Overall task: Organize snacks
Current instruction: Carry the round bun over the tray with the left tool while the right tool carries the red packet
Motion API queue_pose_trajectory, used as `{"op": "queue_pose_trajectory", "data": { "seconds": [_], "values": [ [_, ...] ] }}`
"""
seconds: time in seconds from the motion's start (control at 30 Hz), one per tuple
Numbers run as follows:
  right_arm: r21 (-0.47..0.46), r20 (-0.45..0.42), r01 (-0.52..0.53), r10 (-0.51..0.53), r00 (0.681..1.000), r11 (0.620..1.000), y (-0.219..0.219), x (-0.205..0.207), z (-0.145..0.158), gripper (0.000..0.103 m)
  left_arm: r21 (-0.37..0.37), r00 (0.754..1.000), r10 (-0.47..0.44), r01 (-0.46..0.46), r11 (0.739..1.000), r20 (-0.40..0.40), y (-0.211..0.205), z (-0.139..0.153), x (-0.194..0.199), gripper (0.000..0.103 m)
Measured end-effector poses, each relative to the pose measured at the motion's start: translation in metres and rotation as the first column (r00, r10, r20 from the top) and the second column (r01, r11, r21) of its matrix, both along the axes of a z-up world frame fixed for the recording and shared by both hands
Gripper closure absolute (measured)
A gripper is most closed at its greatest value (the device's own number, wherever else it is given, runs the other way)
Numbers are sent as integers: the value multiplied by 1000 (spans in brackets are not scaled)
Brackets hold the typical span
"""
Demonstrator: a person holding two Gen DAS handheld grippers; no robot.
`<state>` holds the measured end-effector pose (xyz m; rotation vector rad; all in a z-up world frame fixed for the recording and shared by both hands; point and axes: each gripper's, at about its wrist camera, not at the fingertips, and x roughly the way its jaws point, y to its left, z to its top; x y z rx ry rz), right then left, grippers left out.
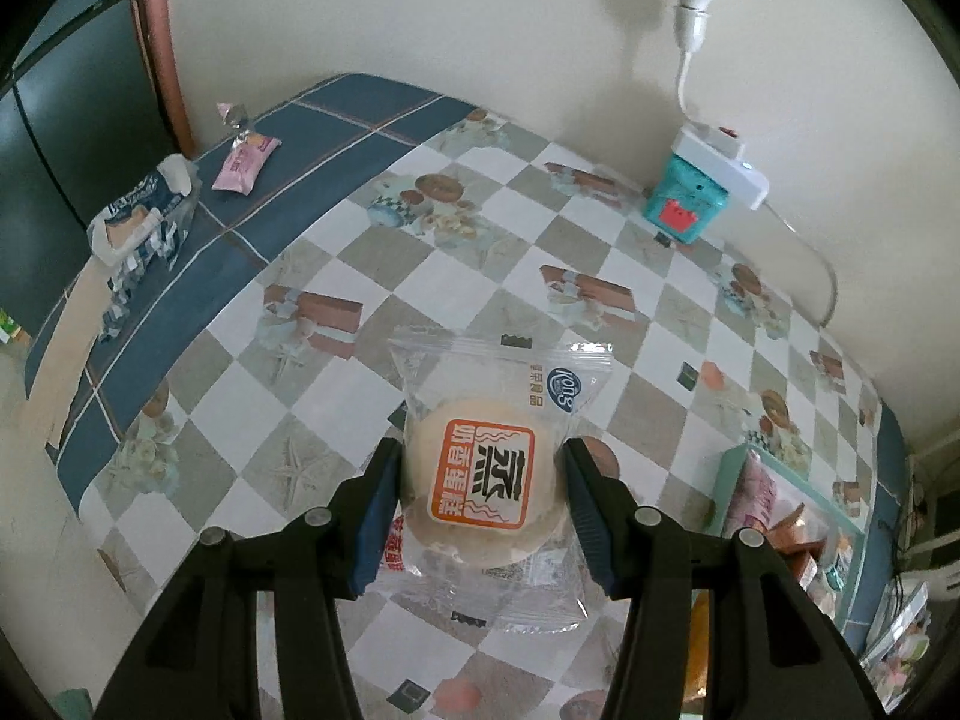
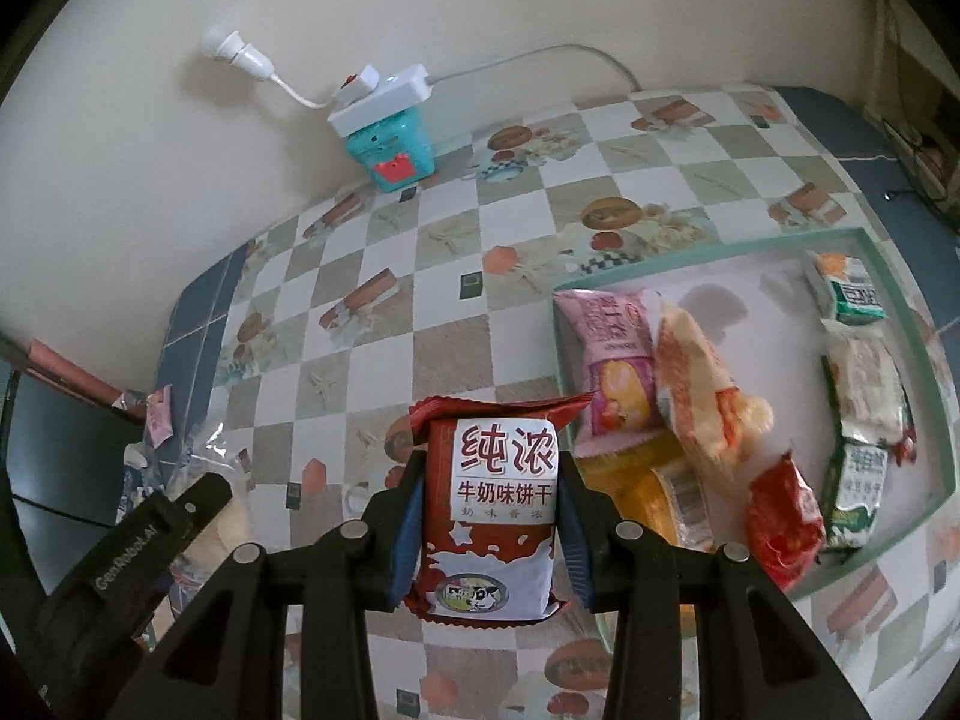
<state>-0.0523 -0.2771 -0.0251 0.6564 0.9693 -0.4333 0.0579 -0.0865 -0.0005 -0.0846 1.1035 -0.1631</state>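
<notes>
"纯浓 牛奶味饼干" on red biscuit pack point(image 2: 489, 516); "kong" on cake wrapper point(image 1: 489, 474).

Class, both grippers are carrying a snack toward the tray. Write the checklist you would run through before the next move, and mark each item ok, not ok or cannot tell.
1. Left gripper shut on the round cake packet: ok.
2. Right gripper shut on the red biscuit packet: ok.
3. Bare floor left in the green-rimmed tray for a drop: ok, its white middle is bare.
4. Both packets sealed and undamaged: cannot tell.
5. Held packets already over the tray: not ok, checked cloth lies under both.
6. Pink packet by the table's far edge still to collect: not ok.
</notes>
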Motion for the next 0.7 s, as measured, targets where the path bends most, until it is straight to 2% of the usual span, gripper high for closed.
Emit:
{"op": "queue_pose_trajectory", "data": {
  "seconds": [0.23,0.43,0.7],
  "values": [
    [-30,25,43,-43,999,999,-19,-17,13,61,14,998,-63,62,998,26,-23,7,-17,48],
    [-54,25,121,-119,993,991,-47,-39,17,61,40,991,-127,125,991,47,-48,11,-33,48],
    [-38,32,217,-216,976,975,-86,-71,17,61,94,972,-230,224,970,58,-90,9,-60,48]
  ]
}}
